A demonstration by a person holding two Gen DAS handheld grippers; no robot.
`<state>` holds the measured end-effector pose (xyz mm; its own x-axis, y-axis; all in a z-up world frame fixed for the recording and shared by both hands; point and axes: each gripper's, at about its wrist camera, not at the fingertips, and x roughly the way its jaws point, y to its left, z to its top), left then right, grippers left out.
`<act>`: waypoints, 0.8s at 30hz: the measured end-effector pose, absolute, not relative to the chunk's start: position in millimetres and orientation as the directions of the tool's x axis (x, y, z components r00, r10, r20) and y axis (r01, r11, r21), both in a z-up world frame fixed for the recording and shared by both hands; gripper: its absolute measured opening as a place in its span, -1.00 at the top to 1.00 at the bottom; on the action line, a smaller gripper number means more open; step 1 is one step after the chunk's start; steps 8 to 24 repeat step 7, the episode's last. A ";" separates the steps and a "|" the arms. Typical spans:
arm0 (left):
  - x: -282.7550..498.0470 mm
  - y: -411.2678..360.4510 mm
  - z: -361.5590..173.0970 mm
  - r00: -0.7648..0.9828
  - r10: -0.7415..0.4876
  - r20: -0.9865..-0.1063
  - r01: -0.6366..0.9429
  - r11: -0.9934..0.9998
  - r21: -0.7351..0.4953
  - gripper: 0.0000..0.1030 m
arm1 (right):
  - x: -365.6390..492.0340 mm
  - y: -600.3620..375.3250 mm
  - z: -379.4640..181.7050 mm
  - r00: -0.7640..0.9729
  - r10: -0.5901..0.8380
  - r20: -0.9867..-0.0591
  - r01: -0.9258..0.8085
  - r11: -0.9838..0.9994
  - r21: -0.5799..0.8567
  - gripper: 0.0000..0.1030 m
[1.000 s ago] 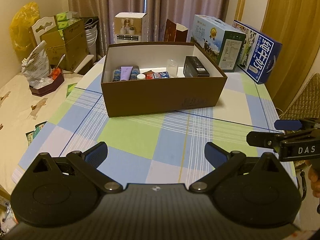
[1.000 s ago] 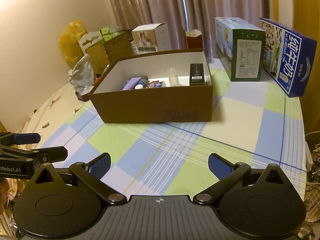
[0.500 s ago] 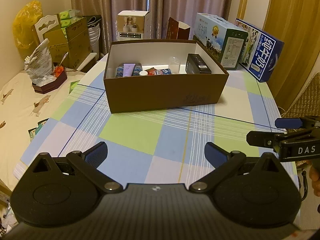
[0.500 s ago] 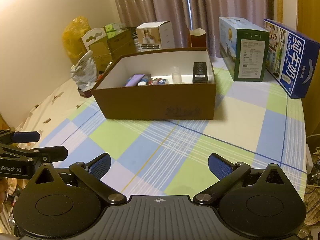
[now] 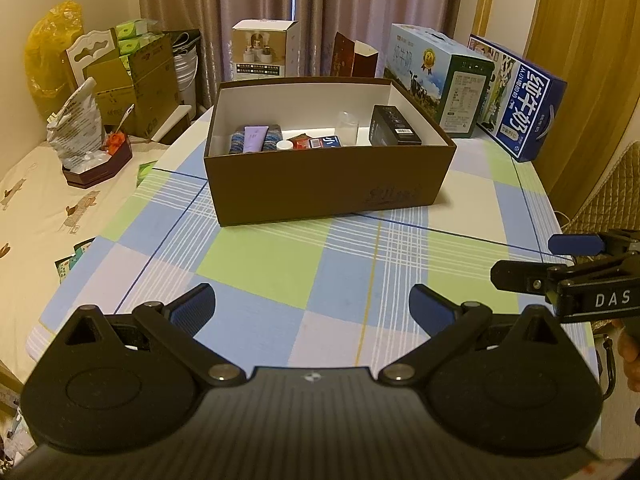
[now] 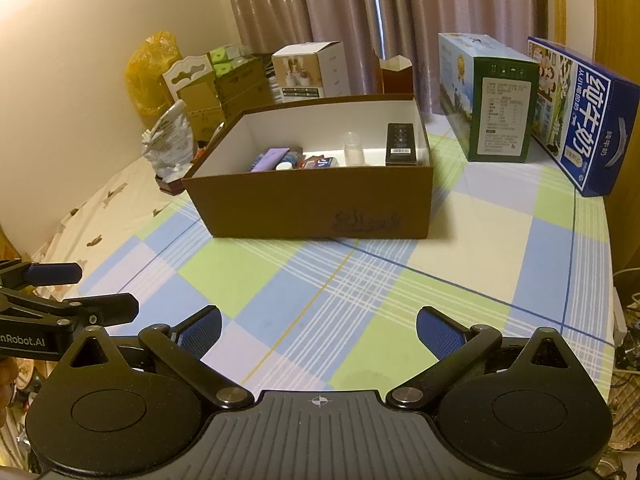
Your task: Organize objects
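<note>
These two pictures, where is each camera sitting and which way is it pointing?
Left wrist view: sits on the left gripper, looks forward over the checked tablecloth at the brown box; its own open fingers show, with the right gripper at the right edge.
Right wrist view: sits on the right gripper, faces the same box from further right; the left gripper shows at the left edge.
Shared: the box, the tablecloth, the blue milk carton, the curtains.

I count one brown box [image 5: 328,184], two milk cartons [image 5: 444,80] [image 5: 520,108] upper right, two grippers [image 5: 312,308] [image 6: 318,328], both spread wide
</note>
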<state>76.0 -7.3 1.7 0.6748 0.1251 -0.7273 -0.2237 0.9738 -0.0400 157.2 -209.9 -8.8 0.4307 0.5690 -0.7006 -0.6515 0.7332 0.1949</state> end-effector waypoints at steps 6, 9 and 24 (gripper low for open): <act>81.1 -6.4 0.6 0.674 0.132 -0.726 -0.225 0.974 -0.031 -0.98 | 157.9 -207.3 -10.1 0.431 0.564 -0.704 -0.647 0.737 0.195 -0.96; 81.8 -6.0 0.6 0.674 0.133 -0.727 -0.225 0.974 -0.031 -0.98 | 158.2 -206.7 -10.3 0.430 0.564 -0.705 -0.647 0.737 0.195 -0.96; 81.8 -6.0 0.6 0.674 0.133 -0.727 -0.225 0.974 -0.031 -0.98 | 158.2 -206.7 -10.3 0.430 0.564 -0.705 -0.647 0.737 0.195 -0.96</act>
